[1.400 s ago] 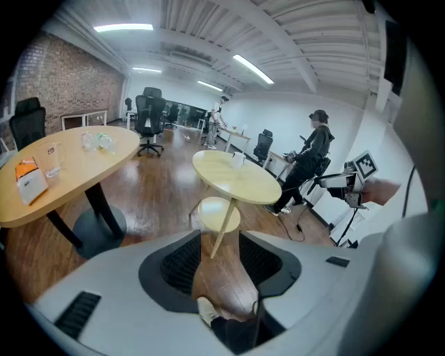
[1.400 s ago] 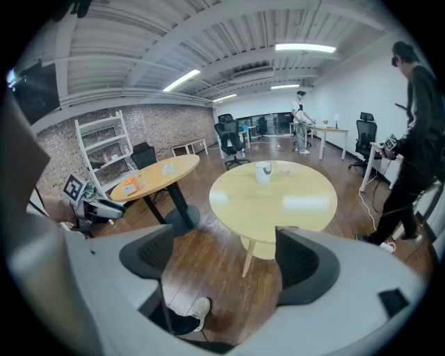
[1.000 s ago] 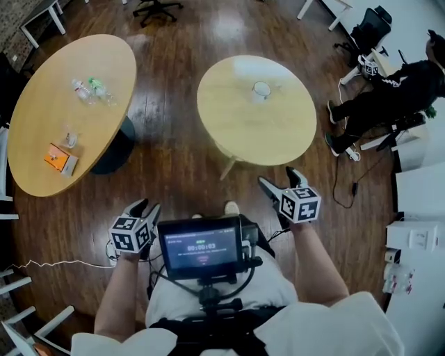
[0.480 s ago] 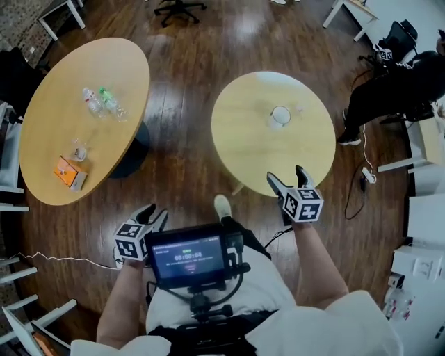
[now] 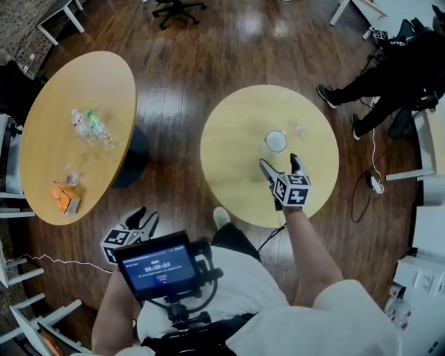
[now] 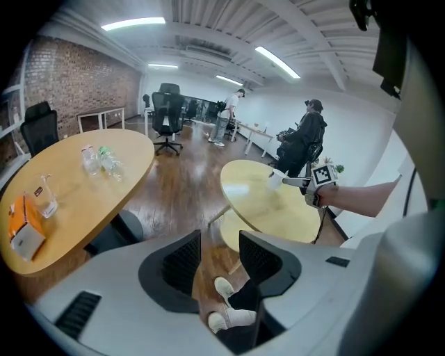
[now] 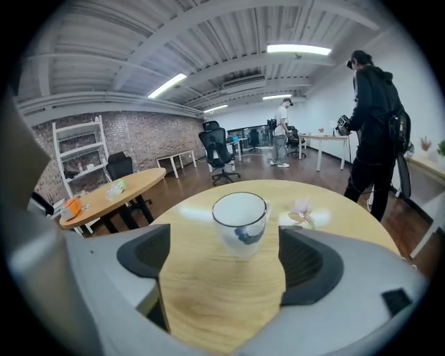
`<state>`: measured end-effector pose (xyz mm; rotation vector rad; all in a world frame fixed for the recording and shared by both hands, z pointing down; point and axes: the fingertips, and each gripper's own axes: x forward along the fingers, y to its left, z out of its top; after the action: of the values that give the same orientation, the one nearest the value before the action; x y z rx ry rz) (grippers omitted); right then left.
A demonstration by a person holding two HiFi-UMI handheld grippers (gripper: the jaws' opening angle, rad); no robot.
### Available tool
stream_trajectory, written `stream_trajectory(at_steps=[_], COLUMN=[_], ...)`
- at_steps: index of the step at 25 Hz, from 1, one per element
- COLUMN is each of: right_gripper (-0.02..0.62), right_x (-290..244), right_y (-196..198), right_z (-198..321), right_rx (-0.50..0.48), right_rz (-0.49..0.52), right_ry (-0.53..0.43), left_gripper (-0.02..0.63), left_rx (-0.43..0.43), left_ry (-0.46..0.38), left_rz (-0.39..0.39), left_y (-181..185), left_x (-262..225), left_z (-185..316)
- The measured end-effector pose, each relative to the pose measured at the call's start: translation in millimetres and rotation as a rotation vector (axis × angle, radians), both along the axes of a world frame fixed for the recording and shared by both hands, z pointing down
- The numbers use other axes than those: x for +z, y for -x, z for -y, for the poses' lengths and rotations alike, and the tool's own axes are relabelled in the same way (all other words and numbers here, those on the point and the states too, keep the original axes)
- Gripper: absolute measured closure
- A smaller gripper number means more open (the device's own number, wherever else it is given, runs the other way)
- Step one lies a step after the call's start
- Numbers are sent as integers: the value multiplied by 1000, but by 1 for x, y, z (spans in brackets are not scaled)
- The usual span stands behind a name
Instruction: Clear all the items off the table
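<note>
A white cup (image 5: 275, 142) stands near the middle of the round pale wooden table (image 5: 233, 156), with a small pink flower-like thing (image 5: 300, 130) just to its right. My right gripper (image 5: 279, 162) hovers over the table just short of the cup. Its jaws are wide apart and opening, with only tabletop between the pads. The right gripper view shows the cup (image 7: 240, 221) straight ahead of the right gripper (image 7: 222, 261), the pink thing (image 7: 303, 212) beside it. My left gripper (image 5: 144, 215) hangs low over the floor, narrowly open and holding nothing, and in its own view the left gripper (image 6: 219, 261) frames shoes.
A larger oval table (image 5: 97, 76) on the left carries plastic bottles (image 5: 89, 126), a glass (image 5: 69, 174) and an orange box (image 5: 64, 197). A person in black (image 5: 389, 69) sits at the upper right. An office chair (image 5: 177, 8) stands at the back. A monitor (image 5: 158, 266) rides at my chest.
The view has advanced toward the round table. My right gripper went from above the floor to over the tabletop, close to the cup. The left gripper stayed low at my side.
</note>
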<state>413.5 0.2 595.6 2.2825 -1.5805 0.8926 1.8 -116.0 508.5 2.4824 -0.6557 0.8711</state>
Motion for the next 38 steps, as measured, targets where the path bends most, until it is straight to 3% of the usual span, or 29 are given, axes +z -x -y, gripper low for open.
stream_trajectory(at_steps=[5,11,14,23,30,38], right_gripper=[97,98,169,175,175,175], right_x=[27,48,46,24,-27,-94], right_y=[-32,-36,-38,-45,-1,119], right_z=[30,57,61,54,82,154], right_rx=[-4,-56,-69,-133,-240,-461], right_rz=[-21,-76,-108,-98,-140,-185], right_ry=[26,53,47,52,8,-75], left_gripper=[441,442,442,442,442,442], left_rx=[-41,-71,-68,-95,-185,-243], left_ry=[48,71,79,71,16,-26], left_rz=[23,43,47,26,-50,-145], left_y=[-13,-25,-30,-55,-40,16], left_x=[5,7,8,9,-8,-23], left_z=[3,7,4,28,81,116])
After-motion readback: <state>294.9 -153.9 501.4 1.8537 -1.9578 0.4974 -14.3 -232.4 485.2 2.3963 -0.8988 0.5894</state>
